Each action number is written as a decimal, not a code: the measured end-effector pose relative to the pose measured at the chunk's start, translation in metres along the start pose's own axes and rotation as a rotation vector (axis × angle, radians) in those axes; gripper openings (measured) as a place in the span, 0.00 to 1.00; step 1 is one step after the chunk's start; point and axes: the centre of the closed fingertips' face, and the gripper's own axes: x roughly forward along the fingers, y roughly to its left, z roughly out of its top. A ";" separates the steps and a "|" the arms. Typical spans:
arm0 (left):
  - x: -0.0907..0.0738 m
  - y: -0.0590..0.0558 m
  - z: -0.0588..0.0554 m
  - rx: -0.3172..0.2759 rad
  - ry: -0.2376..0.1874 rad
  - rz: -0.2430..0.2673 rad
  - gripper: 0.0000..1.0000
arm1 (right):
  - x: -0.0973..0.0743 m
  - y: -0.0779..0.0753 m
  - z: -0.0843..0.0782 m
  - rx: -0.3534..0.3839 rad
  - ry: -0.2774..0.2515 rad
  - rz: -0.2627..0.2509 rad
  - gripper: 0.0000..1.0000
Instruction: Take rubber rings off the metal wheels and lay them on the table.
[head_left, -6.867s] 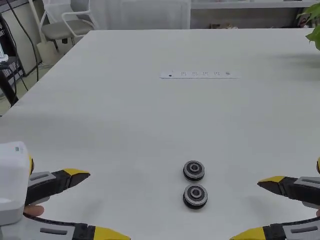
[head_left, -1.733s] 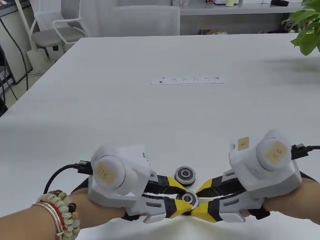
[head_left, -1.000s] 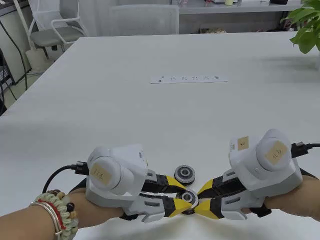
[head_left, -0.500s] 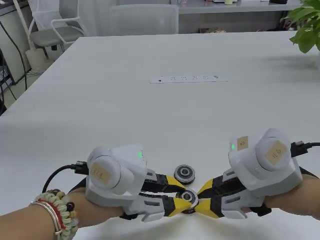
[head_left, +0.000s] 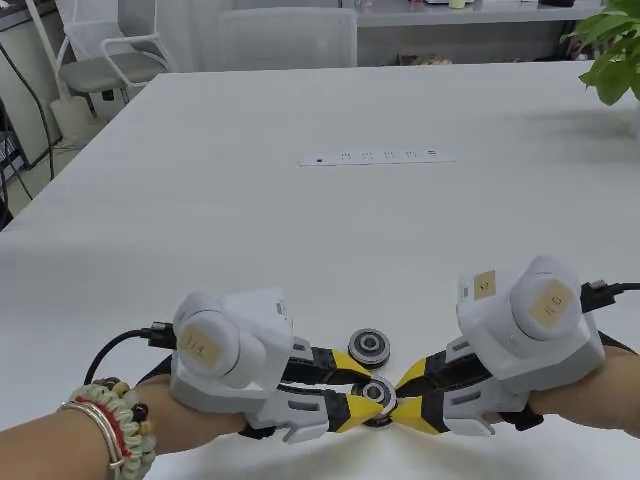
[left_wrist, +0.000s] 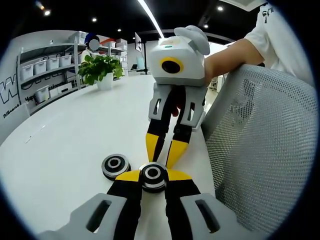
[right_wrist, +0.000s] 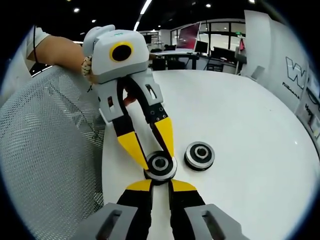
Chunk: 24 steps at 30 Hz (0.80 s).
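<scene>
The left hand-held gripper (head_left: 365, 388) is closed down on the near wheel (left_wrist: 153, 176). Its two yellow tips sit on either side of the wheel and press against it. The right hand-held gripper (left_wrist: 162, 152) faces it head-on from the opposite side, with its jaws drawn almost together and only a narrow slit between them. Its tips touch the wheel's rim, but whether they actually grip any part of it cannot be told. The four yellow tips meet around this one wheel, which lies flat on the white surface (head_left: 300, 230) close to the person's edge.

The far wheel (right_wrist: 200, 155) lies flat just beside the near one, a little farther from the person, and neither hand-held gripper touches it. A bead bracelet (head_left: 115, 420) circles the left wrist. A white power strip (head_left: 377, 157) sits well away near the middle of the surface, and a green plant (head_left: 610, 50) stands at its far right corner.
</scene>
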 end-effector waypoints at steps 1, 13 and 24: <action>0.000 0.000 0.000 0.000 0.000 0.000 0.12 | 0.000 0.000 0.000 0.005 -0.001 0.001 0.08; 0.000 -0.001 0.000 0.000 0.000 0.000 0.12 | -0.001 0.000 -0.001 -0.008 0.006 0.000 0.05; -0.001 0.000 0.000 0.000 0.002 0.005 0.12 | -0.002 -0.004 -0.002 0.033 0.007 -0.014 0.00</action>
